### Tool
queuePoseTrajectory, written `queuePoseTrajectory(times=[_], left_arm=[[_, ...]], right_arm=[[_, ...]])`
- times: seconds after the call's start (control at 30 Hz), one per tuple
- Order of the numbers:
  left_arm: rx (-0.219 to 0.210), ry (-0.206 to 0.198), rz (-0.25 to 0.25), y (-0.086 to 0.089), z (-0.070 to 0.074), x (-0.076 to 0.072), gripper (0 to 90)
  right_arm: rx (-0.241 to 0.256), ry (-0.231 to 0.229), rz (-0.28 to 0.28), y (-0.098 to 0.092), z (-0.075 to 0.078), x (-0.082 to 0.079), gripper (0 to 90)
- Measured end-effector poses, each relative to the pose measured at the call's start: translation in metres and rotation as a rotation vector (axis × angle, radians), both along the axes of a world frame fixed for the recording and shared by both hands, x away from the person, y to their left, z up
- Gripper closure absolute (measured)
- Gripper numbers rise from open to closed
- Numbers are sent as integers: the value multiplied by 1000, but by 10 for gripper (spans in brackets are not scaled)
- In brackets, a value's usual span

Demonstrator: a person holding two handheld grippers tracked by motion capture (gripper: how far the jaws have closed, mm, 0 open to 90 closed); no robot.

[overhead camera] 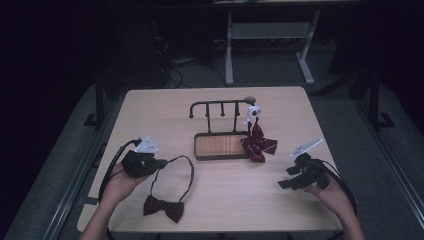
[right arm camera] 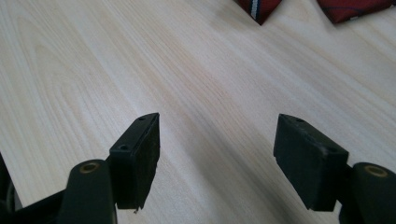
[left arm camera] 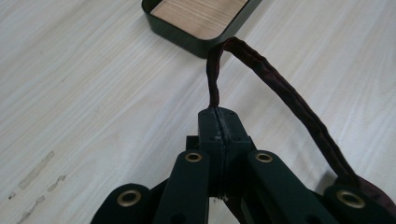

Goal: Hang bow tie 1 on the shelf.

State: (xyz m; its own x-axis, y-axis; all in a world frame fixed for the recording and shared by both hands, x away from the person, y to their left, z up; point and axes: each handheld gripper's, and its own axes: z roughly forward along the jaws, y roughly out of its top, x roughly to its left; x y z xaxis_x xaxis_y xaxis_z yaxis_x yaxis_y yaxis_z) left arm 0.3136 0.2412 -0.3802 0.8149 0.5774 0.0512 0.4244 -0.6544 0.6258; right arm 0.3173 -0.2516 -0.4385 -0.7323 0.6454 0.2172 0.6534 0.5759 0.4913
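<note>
pale wood-grain table [overhead camera: 225,200]; left gripper [left arm camera: 219,122] pinching corded strap [left arm camera: 280,88].

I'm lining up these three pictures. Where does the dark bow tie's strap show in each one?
High view: strap loops left of centre, from the left hand-held gripper to the bow.
Left gripper view: strap arches up from the shut jaws, right of centre.
Right gripper view: not in it.
Shared landmark: the wooden tray, at top centre of the left gripper view.
</note>
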Motion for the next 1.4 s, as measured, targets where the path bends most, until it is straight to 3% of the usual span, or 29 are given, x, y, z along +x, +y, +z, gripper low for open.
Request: queuePoseTrajectory(times=[0.53, 0.73, 0.97, 1.4], left_arm=[[47, 0, -83, -9, 40, 0, 900], [41, -8, -109, -10, 55, 0, 900], [53, -13, -129, -11, 74, 1, 900], [81, -22, -145, -19, 96, 8, 900]], right_arm=[[11, -20, 5, 0, 1, 0, 316], [21, -25, 12, 0, 0, 0, 312], [16, -28, 13, 2, 2, -1, 310], [26, -41, 6, 1, 3, -1, 310]])
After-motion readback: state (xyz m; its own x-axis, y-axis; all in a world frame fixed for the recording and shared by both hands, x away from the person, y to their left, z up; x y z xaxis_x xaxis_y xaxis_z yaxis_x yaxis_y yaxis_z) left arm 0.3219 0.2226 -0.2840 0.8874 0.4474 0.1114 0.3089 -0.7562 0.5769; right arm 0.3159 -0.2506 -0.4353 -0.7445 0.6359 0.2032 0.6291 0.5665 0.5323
